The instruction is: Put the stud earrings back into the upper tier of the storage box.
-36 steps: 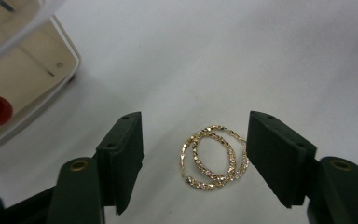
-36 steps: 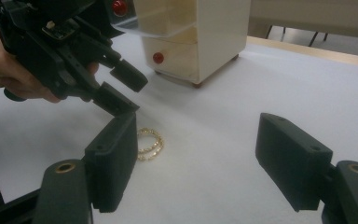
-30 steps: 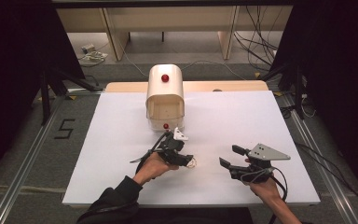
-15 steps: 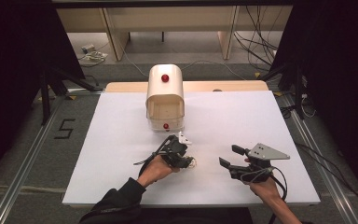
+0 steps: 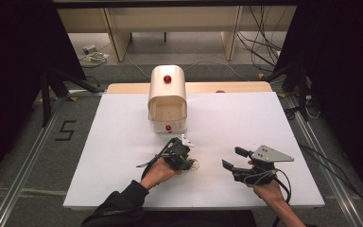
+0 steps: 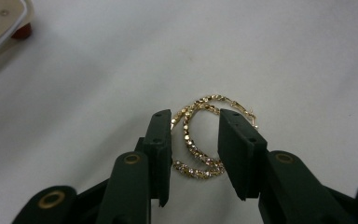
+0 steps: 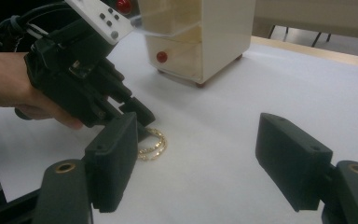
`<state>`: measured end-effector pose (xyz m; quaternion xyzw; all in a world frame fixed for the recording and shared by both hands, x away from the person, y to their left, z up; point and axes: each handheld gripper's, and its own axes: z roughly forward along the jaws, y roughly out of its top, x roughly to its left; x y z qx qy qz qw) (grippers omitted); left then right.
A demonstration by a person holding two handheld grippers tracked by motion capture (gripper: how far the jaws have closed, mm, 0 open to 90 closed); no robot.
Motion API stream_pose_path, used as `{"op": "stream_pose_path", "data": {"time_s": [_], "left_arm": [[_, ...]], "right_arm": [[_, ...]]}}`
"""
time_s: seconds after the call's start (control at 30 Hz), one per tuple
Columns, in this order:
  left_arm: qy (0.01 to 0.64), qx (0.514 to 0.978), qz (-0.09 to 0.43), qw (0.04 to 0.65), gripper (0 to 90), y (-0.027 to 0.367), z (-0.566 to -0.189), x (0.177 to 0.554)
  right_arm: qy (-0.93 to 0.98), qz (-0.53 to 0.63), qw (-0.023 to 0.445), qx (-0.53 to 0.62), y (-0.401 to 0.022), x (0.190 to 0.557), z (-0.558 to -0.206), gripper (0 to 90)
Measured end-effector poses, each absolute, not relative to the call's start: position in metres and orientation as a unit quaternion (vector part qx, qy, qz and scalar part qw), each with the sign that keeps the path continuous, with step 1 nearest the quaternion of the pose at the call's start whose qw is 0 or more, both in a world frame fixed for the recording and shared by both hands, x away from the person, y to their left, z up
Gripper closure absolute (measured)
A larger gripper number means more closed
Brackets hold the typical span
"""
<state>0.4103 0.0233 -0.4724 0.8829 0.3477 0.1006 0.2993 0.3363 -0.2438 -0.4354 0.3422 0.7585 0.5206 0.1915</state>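
Gold beaded hoop earrings (image 6: 196, 142) lie on the white table (image 5: 99, 156), between the left tool's (image 6: 193, 154) jaws, which have just been closing and do not clearly press them yet. The right tool (image 5: 231, 158) stands wide open nearby. Beyond stands a cream jewellery box (image 5: 168, 97) with red knobs.

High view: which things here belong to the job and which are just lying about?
In the job:
- gold hoop earrings, between the left claw's closing jaws
- cream jewellery box

Lying about:
- right claw, open, idle
- cables on the floor
- small white box on the floor
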Motion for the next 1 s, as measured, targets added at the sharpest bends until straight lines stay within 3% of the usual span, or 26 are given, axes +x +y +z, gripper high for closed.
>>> {"op": "stream_pose_path", "data": {"time_s": [0.6,1.0], "left_arm": [[0.348,0.884,0.089,0.299,74.0,0.0214,-0.4765,0.4121],[0.337,0.887,0.111,0.294,84.8,0.0168,-0.4774,0.4101]], "right_arm": [[0.757,0.522,0.190,0.343,-0.2437,0.3364,-0.4356,30.3],[0.758,0.521,0.190,0.344,-0.2436,0.3362,-0.4356,30.3]]}}
